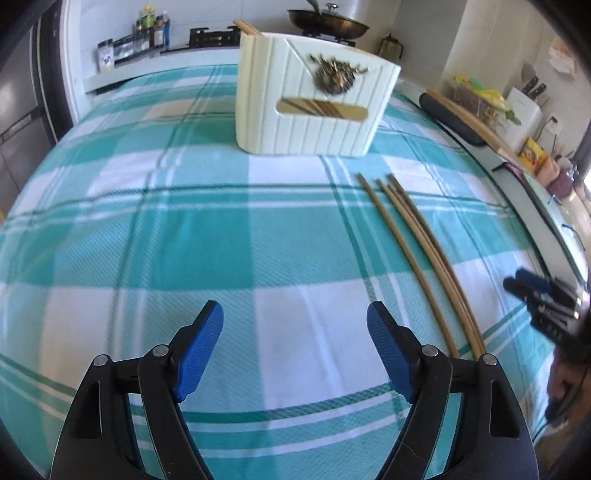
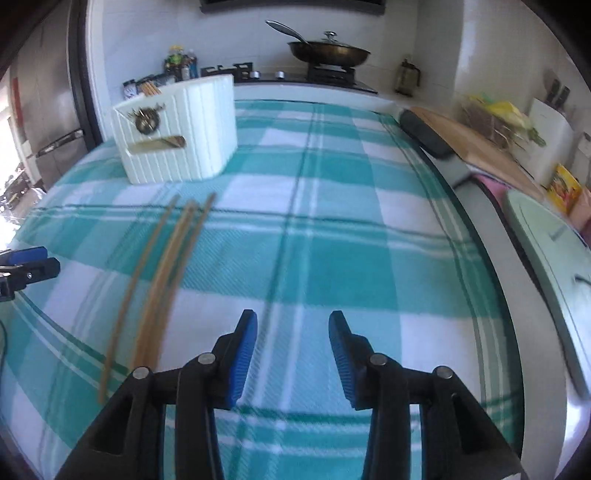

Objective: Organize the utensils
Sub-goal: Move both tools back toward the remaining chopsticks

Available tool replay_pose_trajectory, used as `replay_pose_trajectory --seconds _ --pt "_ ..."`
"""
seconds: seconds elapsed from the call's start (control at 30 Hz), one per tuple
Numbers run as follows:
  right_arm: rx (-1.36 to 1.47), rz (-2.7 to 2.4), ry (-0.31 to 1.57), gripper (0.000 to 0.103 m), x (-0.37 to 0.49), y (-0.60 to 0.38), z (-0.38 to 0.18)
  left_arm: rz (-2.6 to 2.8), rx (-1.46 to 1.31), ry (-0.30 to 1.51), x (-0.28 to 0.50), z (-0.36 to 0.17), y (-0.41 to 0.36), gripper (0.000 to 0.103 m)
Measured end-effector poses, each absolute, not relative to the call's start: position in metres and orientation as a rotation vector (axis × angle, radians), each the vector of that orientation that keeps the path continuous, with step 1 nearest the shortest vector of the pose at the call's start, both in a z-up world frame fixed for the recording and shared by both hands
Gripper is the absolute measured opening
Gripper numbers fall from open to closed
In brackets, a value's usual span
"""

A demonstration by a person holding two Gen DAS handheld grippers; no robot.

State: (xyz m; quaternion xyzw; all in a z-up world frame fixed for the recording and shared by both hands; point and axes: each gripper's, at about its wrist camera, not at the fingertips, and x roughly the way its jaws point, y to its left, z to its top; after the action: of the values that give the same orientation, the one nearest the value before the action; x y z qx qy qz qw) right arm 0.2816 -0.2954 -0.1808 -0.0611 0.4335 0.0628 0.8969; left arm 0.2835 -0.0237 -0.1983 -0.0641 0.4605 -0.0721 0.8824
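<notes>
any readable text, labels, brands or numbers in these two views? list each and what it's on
None can be read.
Yellow packet at the counter's right edge: printed, but too blurred to read.
Bottles and small packets on the back shelf: labels too small.
White utensil holder: a dark ornament only, no lettering.
Loose chopsticks and checked tablecloth: no markings visible.

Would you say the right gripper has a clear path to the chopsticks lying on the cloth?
Probably yes: the right gripper is open and empty, the chopsticks lie just to its left, nothing between them.
</notes>
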Motion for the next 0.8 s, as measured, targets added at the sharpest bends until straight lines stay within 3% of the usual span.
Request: replay_pose_trajectory --seconds 0.57,0.8 --pt "-0.062 0.101 0.911 0.041 0.263 -0.309 -0.197 -0.109 -0.01 0.941 0.282 -0.212 -0.05 0.099" --pt "-0.063 0.1 0.911 0.041 0.263 -0.309 -0.197 -0.117 -0.066 0.935 0.282 -0.205 -0.048 0.098"
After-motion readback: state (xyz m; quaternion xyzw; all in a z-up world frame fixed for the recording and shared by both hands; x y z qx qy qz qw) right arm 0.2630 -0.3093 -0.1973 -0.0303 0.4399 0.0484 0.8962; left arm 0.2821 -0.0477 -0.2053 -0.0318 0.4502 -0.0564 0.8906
